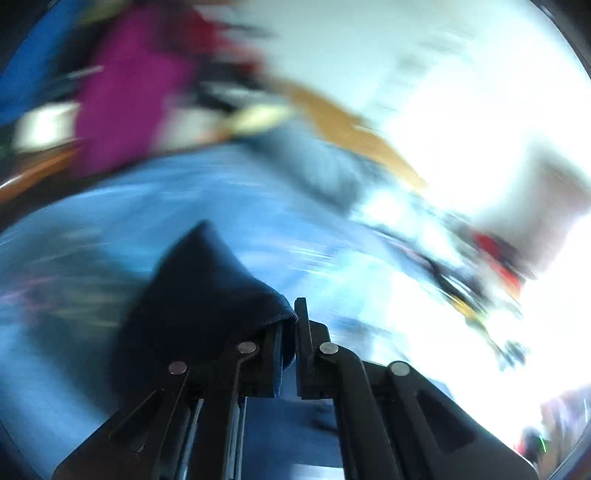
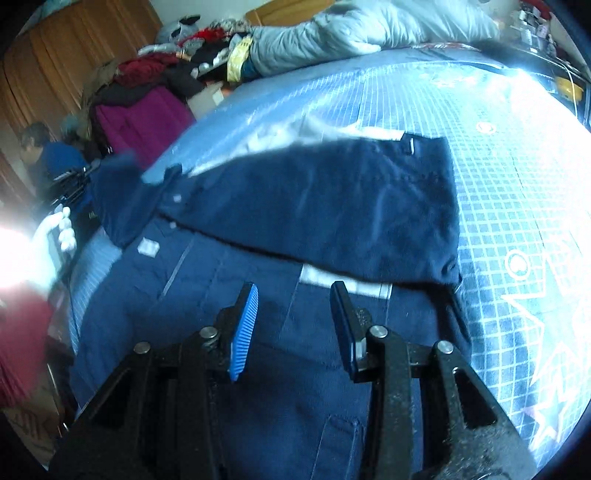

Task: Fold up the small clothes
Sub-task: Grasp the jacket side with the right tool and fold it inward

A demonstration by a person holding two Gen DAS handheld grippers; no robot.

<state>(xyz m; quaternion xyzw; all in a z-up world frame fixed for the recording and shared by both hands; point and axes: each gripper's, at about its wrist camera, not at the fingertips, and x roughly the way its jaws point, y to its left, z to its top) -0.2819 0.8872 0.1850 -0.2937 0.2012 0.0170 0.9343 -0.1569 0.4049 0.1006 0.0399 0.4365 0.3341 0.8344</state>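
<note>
Navy fabric is pretty much the whole story here. Our left tool is clamped on a bunched-up edge of the navy garment, with the cloth peaking up just ahead of the fingers and draping off to the left side of that view. Everything behind it in the left wrist view is a smear, so all we can make out is blue bedding and a magenta blob up top.

Our right tool has its fingers spread apart with nothing between them, and it hovers just above the garment. One blue ribbed pad faces inward on the left finger. The garment lies spread on the blue checked bedsheet, with its upper layer lifted and folded over the lower part, and a small white label shows on the lower layer toward the left.

At the far side of the bed there's a light grey quilt, and a heap of clothes with a magenta piece to the far left. A person in blue is over by the wooden wardrobe. A hand shows at the left edge, washed out by glare.
</note>
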